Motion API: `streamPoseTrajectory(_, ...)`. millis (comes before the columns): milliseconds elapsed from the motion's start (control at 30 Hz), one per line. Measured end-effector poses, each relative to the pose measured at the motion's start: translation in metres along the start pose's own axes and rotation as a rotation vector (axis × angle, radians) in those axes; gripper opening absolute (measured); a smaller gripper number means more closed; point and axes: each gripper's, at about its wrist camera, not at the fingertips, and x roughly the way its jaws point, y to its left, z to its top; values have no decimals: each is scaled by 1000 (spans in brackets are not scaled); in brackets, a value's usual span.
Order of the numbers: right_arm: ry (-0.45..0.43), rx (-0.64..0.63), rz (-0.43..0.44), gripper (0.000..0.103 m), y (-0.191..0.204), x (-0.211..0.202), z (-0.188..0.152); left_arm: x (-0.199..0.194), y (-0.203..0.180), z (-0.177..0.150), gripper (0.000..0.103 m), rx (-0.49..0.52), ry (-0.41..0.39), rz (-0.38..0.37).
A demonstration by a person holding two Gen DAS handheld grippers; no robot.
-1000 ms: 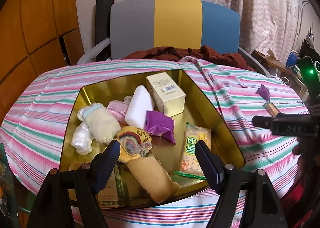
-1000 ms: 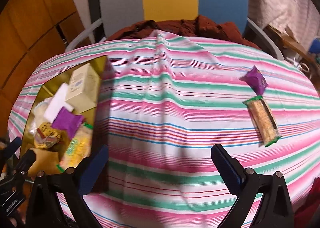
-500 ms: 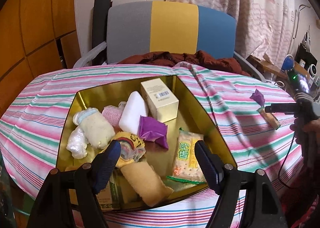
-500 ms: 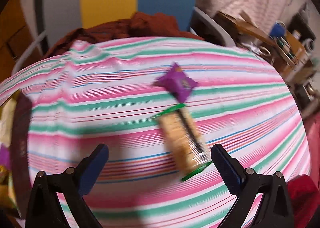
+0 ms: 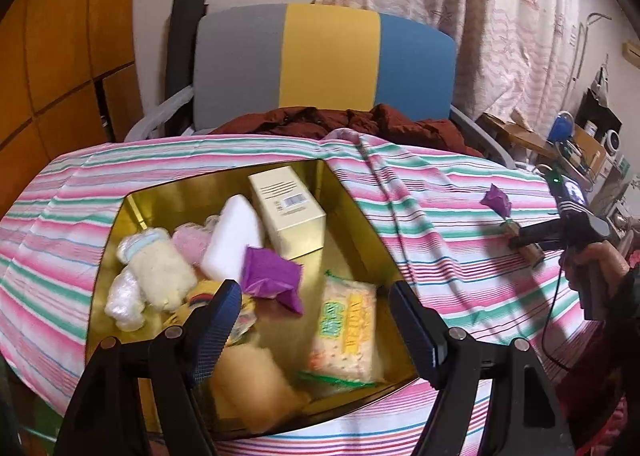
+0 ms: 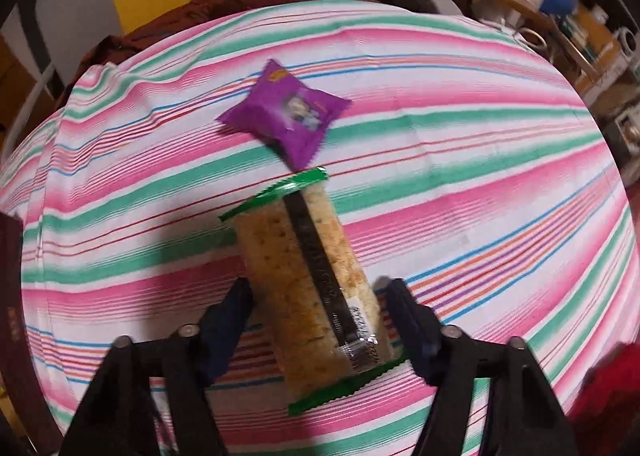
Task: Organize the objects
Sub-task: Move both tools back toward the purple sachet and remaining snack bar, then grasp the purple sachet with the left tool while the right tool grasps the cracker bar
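Cracker pack (image 6: 316, 288), long and green-edged, is lying on the striped surface (image 6: 480, 184), well apart from the gold tin (image 5: 352, 192) that is holding the other sorted things. A moment ago I was watching it from a distance; now my right hand-held gripper (image 6: 320, 296) is straddling it, one blue finger on each side at its near half, jaws wide and not yet squeezing. A purple sachet (image 6: 288, 112) is sitting just beyond the pack's far end, away from the tin. My left hand-held gripper (image 5: 316, 320) is hovering wide and empty over the tin's near edge. I am judging the approach finished: closing on the pack comes next, then carrying it to the tin.
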Motion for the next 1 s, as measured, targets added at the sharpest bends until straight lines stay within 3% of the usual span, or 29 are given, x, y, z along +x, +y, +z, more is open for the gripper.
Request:
streamPoseTrajectory(33,-7,-5,-6,54,1,-2,0,1,-4,2,78,7,1,-9)
streamPoseTrajectory(133,-5,-9,-19,50,0,-5,-1,4,-15,8,78,32,-2,-40)
streamPoseTrajectory(433,21,106,-139,51,-32,-12,-8,23,-58,29,78,87,43,-150)
streamPoseTrajectory(500,20,129,-153,56,-36,-14,-8,30,-72,35,78,104,64,-182)
streamPoseTrajectory(533,20,150,-160,66,-41,-15,-8,33,-78,36,78,109,77,-200)
streamPoseTrajectory(567,21,170,-157,83,-42,-14,-8,38,-84,40,78,110,89,-219)
streamPoseTrajectory(633,22,219,-125,92,-50,-15,-9,49,-100,49,78,114,117,-257)
streamPoseTrajectory(700,13,274,-76,92,-59,-19,-10,58,-116,55,78,129,135,-285)
streamPoseTrajectory(767,-8,354,-22,99,-71,-26,-12,70,-131,63,78,134,161,-319)
streamPoseTrajectory(933,-41,472,90,99,-88,-35,-17,109,-166,74,76,111,261,-400)
streamPoseTrajectory(1000,-53,517,115,99,-95,-38,-19,125,-182,77,70,114,289,-408)
